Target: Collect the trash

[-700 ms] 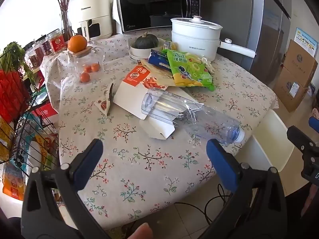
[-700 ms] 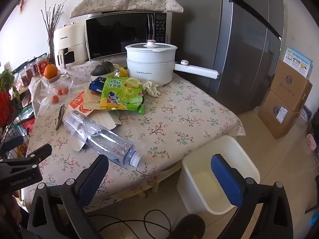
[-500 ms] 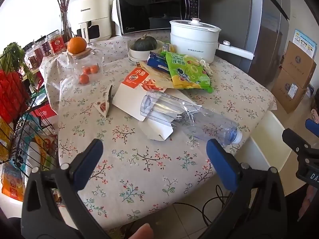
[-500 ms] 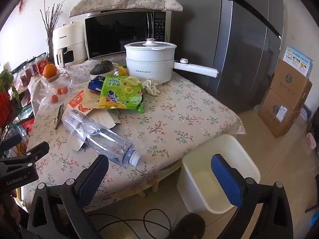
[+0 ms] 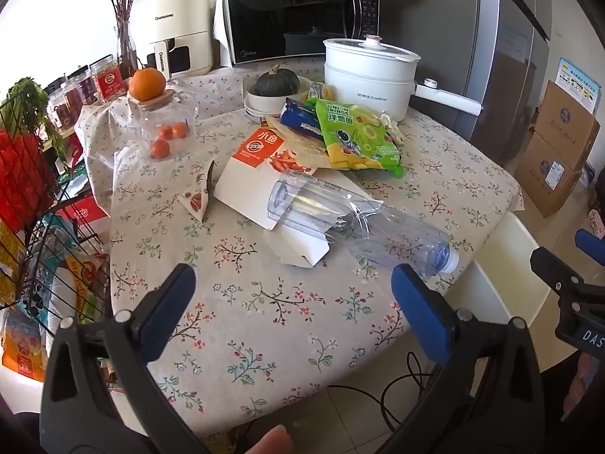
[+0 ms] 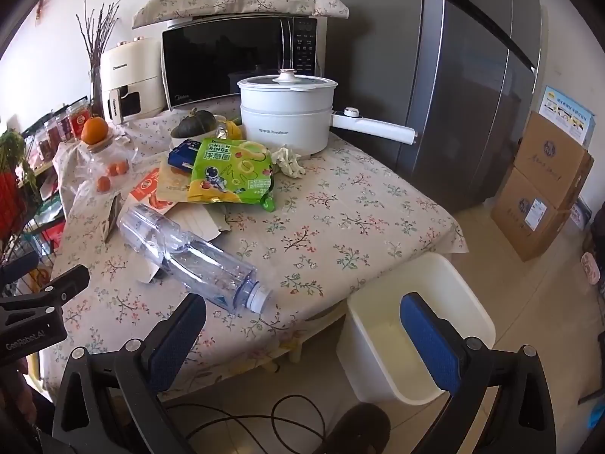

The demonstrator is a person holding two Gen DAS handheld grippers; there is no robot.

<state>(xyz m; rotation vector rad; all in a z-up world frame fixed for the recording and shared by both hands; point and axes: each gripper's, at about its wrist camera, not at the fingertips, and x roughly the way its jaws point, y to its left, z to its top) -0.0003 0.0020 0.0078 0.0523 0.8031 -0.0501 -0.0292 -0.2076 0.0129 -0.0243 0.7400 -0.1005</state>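
An empty clear plastic bottle [image 5: 355, 223] lies on its side on the floral tablecloth, cap toward the table's near right edge; it also shows in the right wrist view [image 6: 189, 249]. Behind it lie a white and orange carton [image 5: 257, 174], a green onion-rings bag [image 5: 355, 136], a blue wrapper [image 5: 298, 119] and a crumpled tissue [image 6: 289, 159]. A white bin [image 6: 416, 325] stands on the floor at the table's right corner. My left gripper [image 5: 295, 310] is open and empty above the table's front. My right gripper [image 6: 302, 340] is open and empty, off the table edge near the bin.
At the back stand a white electric pot [image 5: 368, 72], a microwave [image 5: 298, 19], an air fryer [image 5: 174, 34], a squash in bowls [image 5: 274, 87] and a glass jar with oranges [image 5: 164, 125]. A wire rack [image 5: 34, 234] stands left. Cardboard boxes [image 6: 544, 185] and a fridge [image 6: 465, 75] stand right. Cables lie on the floor.
Both grippers have shifted very slightly; the scene has drifted a little in each view. Both stay open and nothing on the table has moved.
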